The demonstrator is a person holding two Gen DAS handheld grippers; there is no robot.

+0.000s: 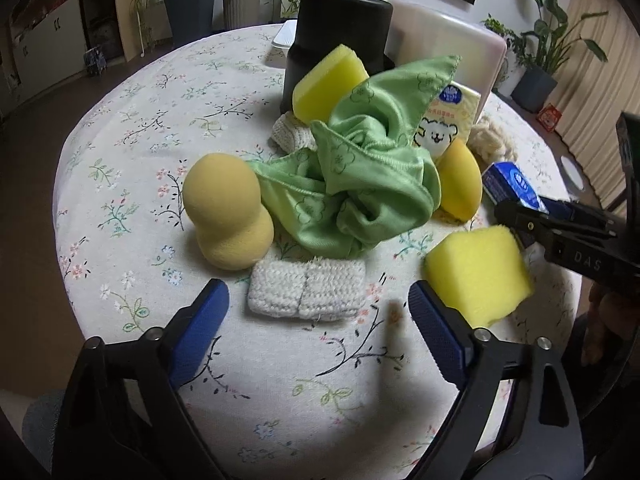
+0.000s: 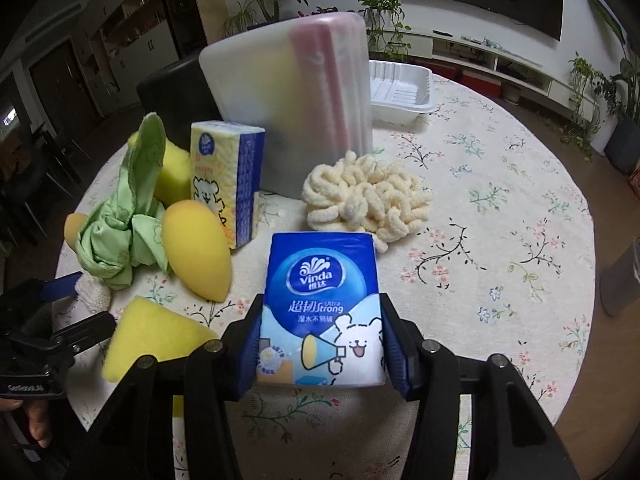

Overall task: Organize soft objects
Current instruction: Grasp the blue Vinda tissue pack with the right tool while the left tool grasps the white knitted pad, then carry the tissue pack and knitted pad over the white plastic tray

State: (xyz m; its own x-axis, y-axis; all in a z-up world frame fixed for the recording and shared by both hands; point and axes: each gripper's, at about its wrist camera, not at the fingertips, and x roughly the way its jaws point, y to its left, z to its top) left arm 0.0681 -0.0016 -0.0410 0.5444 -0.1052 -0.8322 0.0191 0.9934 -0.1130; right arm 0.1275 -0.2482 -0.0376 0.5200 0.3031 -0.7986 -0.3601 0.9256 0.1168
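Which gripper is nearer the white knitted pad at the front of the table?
Left. The left gripper is open just in front of the white knitted pad, fingers either side of it. The right gripper, shut on the blue tissue pack, is off to the right.

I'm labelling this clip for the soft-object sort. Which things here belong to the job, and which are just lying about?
Job:
blue tissue pack, clamped in the right gripper
yellow tissue pack
green cloth
yellow sponges
gourd-shaped sponge
knitted pad
chenille mop head
left gripper, open

Lying about:
white tray
potted plants
floral tablecloth
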